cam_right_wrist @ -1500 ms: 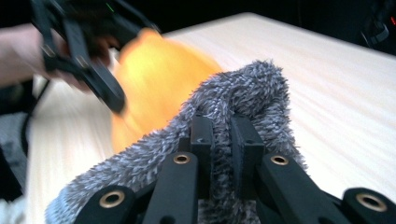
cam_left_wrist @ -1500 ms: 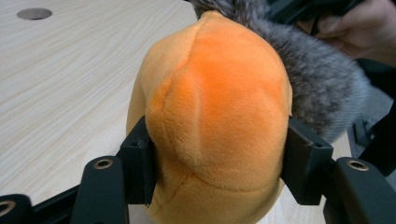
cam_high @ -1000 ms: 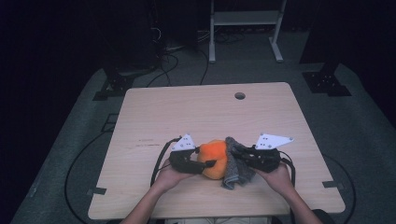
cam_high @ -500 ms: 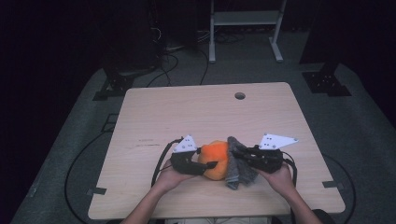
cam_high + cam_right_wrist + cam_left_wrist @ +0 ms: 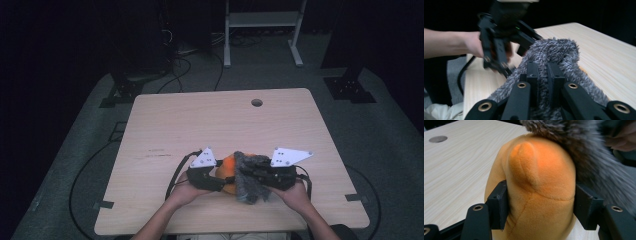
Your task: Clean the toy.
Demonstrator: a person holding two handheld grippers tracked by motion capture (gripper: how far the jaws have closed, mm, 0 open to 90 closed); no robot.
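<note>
An orange plush toy (image 5: 227, 166) lies near the table's front edge, with a grey furry fabric (image 5: 248, 176) draped over its right side. In the left gripper view the orange plush (image 5: 536, 182) is squeezed between the two jaws, so my left gripper (image 5: 540, 206) is shut on it. The grey fur (image 5: 586, 150) covers the plush's top and right. My right gripper (image 5: 543, 72) has its jaws almost together, pinching a fold of the grey fabric (image 5: 556, 50). From above, the left gripper (image 5: 219, 181) and right gripper (image 5: 261, 177) face each other across the toy.
The light wooden table (image 5: 215, 120) has a round cable hole (image 5: 256, 102) at its far side. Cables trail from both grippers over the front edge. The person's left hand and the left gripper (image 5: 499, 50) sit close behind the fabric in the right gripper view.
</note>
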